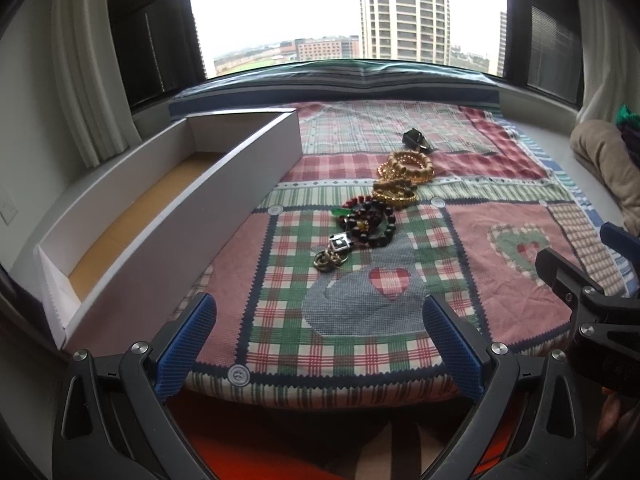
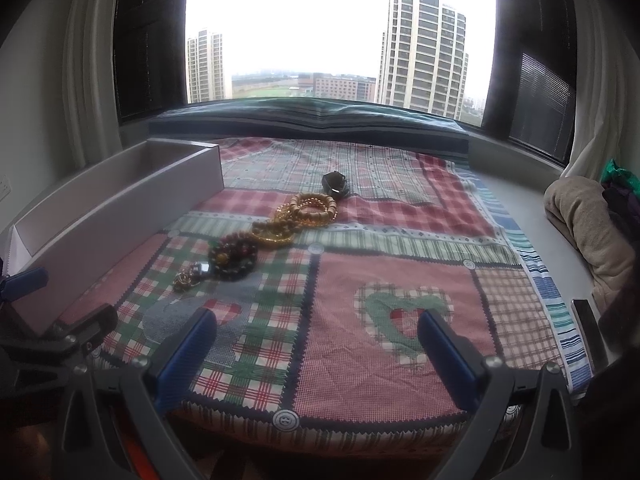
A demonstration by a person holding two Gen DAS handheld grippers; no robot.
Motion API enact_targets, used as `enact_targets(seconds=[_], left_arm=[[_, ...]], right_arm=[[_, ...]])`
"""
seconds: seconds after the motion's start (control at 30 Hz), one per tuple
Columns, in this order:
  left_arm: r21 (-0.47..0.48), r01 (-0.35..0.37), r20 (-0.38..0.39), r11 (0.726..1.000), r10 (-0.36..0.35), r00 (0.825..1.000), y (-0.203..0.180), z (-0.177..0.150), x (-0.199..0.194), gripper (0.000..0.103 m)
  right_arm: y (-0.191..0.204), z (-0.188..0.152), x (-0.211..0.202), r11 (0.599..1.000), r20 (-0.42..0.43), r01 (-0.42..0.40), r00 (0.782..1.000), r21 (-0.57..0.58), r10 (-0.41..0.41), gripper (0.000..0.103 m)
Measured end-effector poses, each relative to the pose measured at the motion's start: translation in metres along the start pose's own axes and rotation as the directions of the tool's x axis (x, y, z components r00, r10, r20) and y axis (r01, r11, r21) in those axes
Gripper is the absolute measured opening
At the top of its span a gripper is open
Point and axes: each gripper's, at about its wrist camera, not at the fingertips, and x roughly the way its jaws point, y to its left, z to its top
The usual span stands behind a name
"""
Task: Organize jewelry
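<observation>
A row of jewelry lies on a patchwork cloth [image 1: 500, 216]: a small metal chain piece [image 1: 332, 254], dark bead bracelets [image 1: 372, 220], golden-brown bead bracelets [image 1: 406, 174] and a black item [image 1: 416, 140] farthest off. The same row shows in the right wrist view: dark beads [image 2: 234, 258], golden beads [image 2: 304, 212], the black item [image 2: 335, 185]. A long white open box [image 1: 132, 248] with a brown floor stands left of the jewelry; it also shows in the right wrist view [image 2: 100, 216]. My left gripper [image 1: 320, 340] is open and empty, short of the jewelry. My right gripper [image 2: 318, 354] is open and empty over the cloth's near edge.
The cloth lies on a window ledge with a striped cushion [image 1: 360, 76] along the glass. Curtains [image 1: 84, 72] hang at both sides. A beige folded cloth [image 2: 588, 220] and a dark phone-like slab [image 2: 586, 320] lie at the right. The right gripper shows at the left view's right edge [image 1: 580, 284].
</observation>
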Motion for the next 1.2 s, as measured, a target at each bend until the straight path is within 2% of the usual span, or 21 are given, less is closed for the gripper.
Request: enact_targets(seconds=[1.2], left_arm=[[-0.005, -0.004, -0.032, 1.0, 0.004, 0.999, 0.0009, -0.0047, 0.0052, 0.103]], right_arm=[[0.0037, -0.0015, 0.0, 1.0, 0.0, -0.002, 1.0, -0.016, 0.002, 0.102]])
